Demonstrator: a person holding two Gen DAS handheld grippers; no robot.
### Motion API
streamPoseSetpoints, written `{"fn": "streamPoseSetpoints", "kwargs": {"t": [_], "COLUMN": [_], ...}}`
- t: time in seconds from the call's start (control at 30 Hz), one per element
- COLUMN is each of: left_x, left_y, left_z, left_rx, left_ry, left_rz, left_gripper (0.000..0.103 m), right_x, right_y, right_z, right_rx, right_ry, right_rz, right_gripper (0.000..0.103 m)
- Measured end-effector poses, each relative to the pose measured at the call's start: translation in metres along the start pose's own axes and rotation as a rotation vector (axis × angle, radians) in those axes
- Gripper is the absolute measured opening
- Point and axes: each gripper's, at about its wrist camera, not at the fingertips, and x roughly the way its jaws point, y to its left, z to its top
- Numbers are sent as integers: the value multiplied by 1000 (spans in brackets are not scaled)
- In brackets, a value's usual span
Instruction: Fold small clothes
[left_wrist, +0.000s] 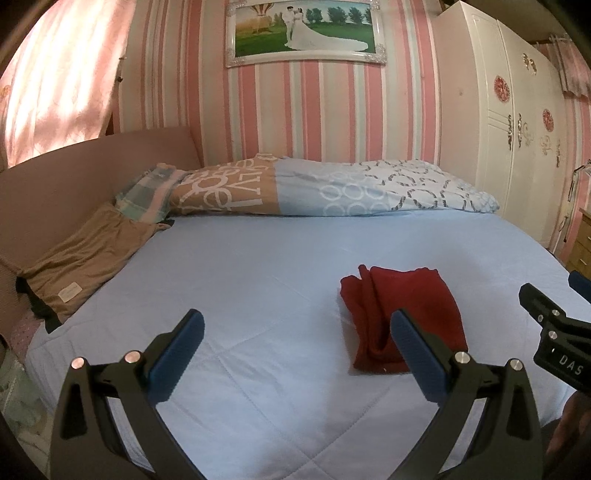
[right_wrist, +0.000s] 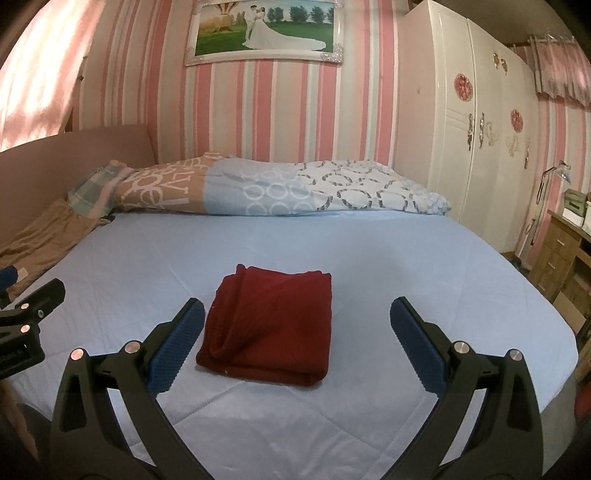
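Tan fabric, a loose brown garment (left_wrist: 88, 254), lying far ahead and to the left of the left hand-held gripper (left_wrist: 295, 354), well apart from it at the head end of the bed (left_wrist: 240, 258). Left hand-held gripper spread wide, holding nothing, hovering over bare blue sheet. Ahead and to its right, partly behind its right finger (left_wrist: 413, 354), the folded red garment (right_wrist: 269, 325), resting on the bed as a thick stacked rectangle. Right hand-held gripper (right_wrist: 297, 350) likewise spread wide and empty, with the red garment just ahead, nearer its left finger (right_wrist: 177, 347) than its right. Looks close to finished, judging by the neat stack. Risks from here: brushing the near edge and sliding the top layers askew; pinching only the upper layer, so lifting unfolds the bundle; snagging the quilted sheet along with the cloth.
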Motion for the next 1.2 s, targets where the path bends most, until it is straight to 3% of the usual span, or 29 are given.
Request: {"fn": "streamPoseSetpoints", "kwargs": {"t": [1.2], "left_x": [0], "left_y": [5], "left_z": [5], "left_rx": [3], "left_ry": [6], "left_rz": [-2], "left_gripper": [102], "right_x": [1], "right_y": [0], "right_z": [7], "right_rx": [-16], "right_ry": [-9], "right_rz": [4], "right_gripper": [100]}}
